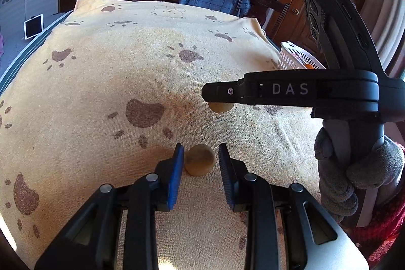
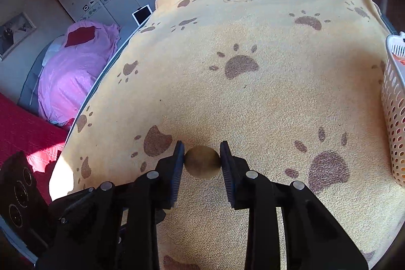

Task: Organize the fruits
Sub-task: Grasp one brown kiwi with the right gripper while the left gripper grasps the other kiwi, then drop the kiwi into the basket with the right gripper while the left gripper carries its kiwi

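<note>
Now your right gripper pinches a round brown fruit squarely between its pads. Lift it straight up. Your left gripper sits narrowed around another fruit, which touches the left pad; I cannot tell if it is clamped.

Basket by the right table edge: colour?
White perforated plastic basket; right wrist view shows it best.

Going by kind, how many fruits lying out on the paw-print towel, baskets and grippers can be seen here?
round brown fruit: 2
white basket: 1
gripper: 2, left and right
Total: 5
What lies inside the basket is too hidden to count.
</note>
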{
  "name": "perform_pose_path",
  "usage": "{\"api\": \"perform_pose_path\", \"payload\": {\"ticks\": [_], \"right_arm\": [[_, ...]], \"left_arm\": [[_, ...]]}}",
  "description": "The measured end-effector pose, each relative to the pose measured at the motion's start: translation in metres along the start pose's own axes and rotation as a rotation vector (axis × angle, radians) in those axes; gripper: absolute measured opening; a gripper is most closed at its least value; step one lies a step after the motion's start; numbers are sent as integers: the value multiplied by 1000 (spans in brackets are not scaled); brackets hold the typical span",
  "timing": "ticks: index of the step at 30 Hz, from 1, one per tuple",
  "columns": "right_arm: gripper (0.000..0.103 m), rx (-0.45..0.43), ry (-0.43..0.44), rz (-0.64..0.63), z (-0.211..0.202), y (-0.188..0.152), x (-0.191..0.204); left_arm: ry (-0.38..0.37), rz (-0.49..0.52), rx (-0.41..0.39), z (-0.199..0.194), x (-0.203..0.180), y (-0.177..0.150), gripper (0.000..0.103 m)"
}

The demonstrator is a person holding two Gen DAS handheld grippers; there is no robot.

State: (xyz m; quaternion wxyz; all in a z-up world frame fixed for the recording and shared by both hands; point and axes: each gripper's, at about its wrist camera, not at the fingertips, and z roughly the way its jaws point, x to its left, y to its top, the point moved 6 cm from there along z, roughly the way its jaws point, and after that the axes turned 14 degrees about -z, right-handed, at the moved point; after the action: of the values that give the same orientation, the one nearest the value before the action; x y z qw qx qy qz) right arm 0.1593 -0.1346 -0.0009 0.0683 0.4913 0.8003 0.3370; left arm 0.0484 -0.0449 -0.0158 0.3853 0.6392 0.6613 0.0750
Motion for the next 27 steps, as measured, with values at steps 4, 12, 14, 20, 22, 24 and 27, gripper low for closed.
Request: {"api": "perform_pose_path", "payload": {"ticks": [4, 12, 14, 20, 22, 24, 27], "right_arm": [[30, -35, -19, 42, -13, -2, -15], [30, -76, -71, 47, -25, -7, -23], [30, -84, -66, 54, -27, -7, -24], [30, -109, -63, 75, -36, -9, -29], [30, -119, -64, 79, -40, -10, -29], [30, -129, -68, 83, -43, -11, -31], [30, -139, -78, 83, -48, -12, -32]], "left_arm": [[23, 26, 14, 5, -3, -1, 29], [62, 73, 51, 16, -8, -7, 27], [55, 68, 38, 13, -7, -6, 26], [34, 43, -16, 3, -6, -2, 26], [31, 30, -28, 1, -4, 0, 26], [30, 17, -31, 0, -2, 1, 26], [34, 10, -32, -1, -1, 2, 26]]}}
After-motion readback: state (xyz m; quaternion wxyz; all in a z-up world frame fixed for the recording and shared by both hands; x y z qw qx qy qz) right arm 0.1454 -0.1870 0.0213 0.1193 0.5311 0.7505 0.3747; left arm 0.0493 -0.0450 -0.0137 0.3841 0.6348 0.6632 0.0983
